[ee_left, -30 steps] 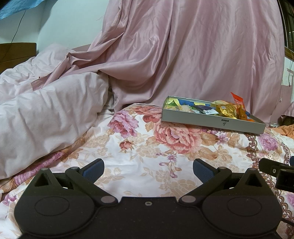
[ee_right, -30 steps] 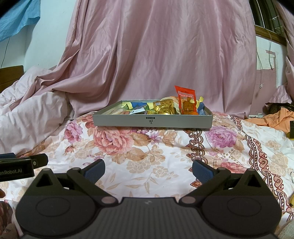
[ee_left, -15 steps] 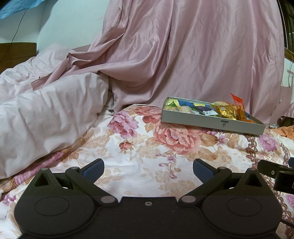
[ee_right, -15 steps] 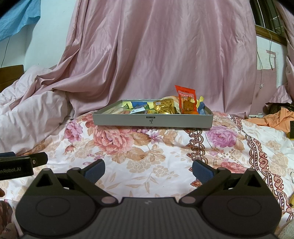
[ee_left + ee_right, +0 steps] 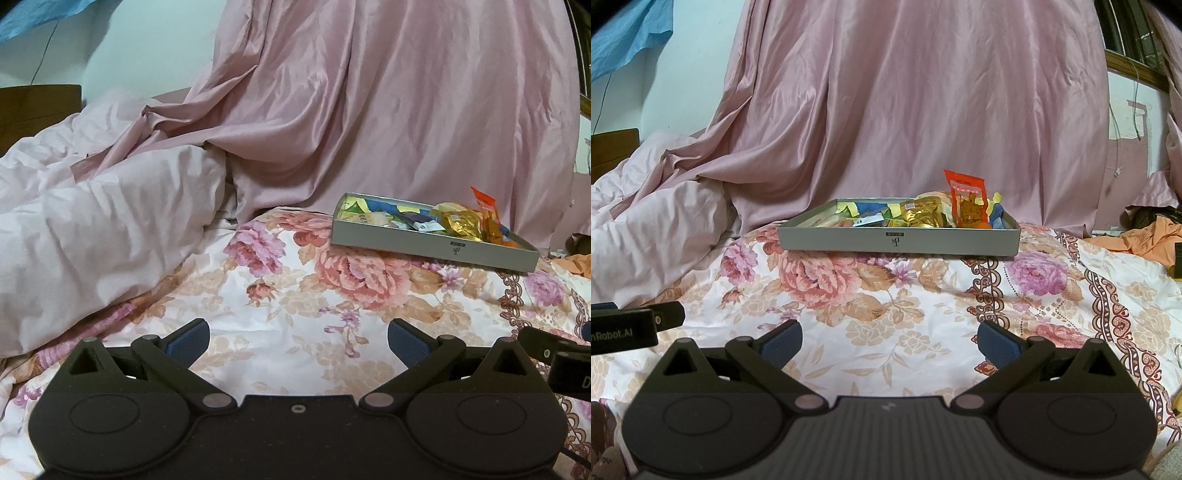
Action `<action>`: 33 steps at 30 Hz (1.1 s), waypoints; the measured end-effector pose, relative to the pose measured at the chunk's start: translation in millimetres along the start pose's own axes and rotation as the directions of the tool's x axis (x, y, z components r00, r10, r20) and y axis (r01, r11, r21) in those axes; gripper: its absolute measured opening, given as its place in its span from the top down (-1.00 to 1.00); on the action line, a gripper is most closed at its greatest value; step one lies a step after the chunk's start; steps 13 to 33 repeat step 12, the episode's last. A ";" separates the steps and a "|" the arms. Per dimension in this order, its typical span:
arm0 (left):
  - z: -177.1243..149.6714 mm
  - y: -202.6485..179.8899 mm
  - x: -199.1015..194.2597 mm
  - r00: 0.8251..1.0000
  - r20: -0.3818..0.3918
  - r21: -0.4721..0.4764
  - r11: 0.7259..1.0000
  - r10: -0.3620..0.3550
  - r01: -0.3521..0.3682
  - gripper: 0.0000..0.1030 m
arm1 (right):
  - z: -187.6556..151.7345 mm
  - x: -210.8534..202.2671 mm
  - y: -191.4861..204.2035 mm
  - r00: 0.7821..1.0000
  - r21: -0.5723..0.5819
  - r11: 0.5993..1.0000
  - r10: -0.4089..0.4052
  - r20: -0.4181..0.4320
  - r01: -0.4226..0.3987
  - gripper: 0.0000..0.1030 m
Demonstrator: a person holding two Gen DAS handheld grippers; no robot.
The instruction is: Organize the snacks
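Pink curtain (image 5: pixel 916 110) hangs behind a bed whose flowered sheet (image 5: pixel 886 295) serves as the work surface, with a crumpled pale quilt (image 5: pixel 92 236) heaped at the left. Over the last second almost nothing has changed: in the right wrist view the grey tray (image 5: pixel 897 240) keeps its place, and in the left wrist view it sits only slightly lower than before, so both claws have merely hovered. This suggests that the task is at a pause, either before a first reach or after the last snack is in, and the frames do not settle which. The left gripper (image 5: pixel 298 338) is released, its blue pads (image 5: pixel 188 339) spread wide with nothing between them; the right gripper (image 5: pixel 888 339) is likewise released and empty. The tray rests on the sheet well ahead of both claws, straight ahead of the right one and ahead and to the right of the left one. Inside it lie mixed snacks: a gold packet (image 5: pixel 923 212) near the middle and a red packet (image 5: pixel 967 199) standing upright beside it, with small yellow and blue wrappers (image 5: pixel 864 208) toward the left. No snack is visible loose on the sheet.
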State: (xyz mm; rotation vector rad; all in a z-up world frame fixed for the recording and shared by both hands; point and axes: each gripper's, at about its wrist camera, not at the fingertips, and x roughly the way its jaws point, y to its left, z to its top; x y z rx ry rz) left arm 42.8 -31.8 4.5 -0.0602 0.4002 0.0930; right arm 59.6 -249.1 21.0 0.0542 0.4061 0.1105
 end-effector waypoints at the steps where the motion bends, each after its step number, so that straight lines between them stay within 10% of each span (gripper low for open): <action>1: 0.1 0.3 0.0 1.000 0.001 0.000 1.000 0.002 -0.002 -0.99 | 0.0 0.0 0.1 1.000 0.000 1.000 0.000 0.000 0.000 -1.00; 33: 0.0 -1.4 -0.6 1.000 0.004 0.004 1.000 0.004 -0.004 -0.99 | -0.7 -0.2 1.4 1.000 -0.001 1.000 -0.001 -0.002 0.001 -1.00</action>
